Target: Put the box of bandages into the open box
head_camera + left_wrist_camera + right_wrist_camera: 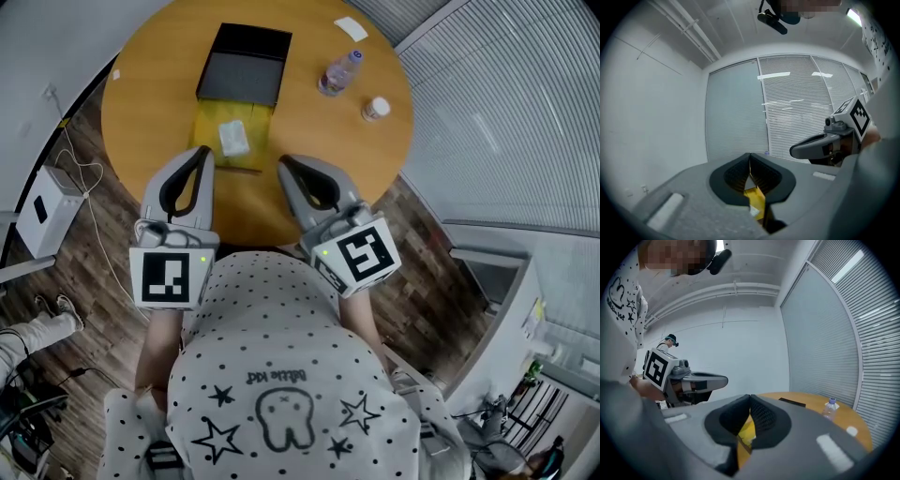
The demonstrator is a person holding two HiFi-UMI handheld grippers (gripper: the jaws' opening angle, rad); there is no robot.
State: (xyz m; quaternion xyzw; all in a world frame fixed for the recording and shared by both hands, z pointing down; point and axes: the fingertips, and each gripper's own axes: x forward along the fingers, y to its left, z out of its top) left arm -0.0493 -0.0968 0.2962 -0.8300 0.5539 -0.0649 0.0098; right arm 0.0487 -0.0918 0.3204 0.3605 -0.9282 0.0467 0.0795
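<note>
The round wooden bench [309, 141] carries a black open box [242, 66] whose yellow flap [259, 141] lies toward the person. The left gripper [204, 152] and right gripper [284, 165] hover at the near edge, both closed and empty. The box of bandages [233, 137] lies on that flap. It is probably light, crushable cardboard, best pinched gently across its narrow sides. A bottle [338, 73] and a small jar [376, 109] stand well apart, blocking nothing.
</note>
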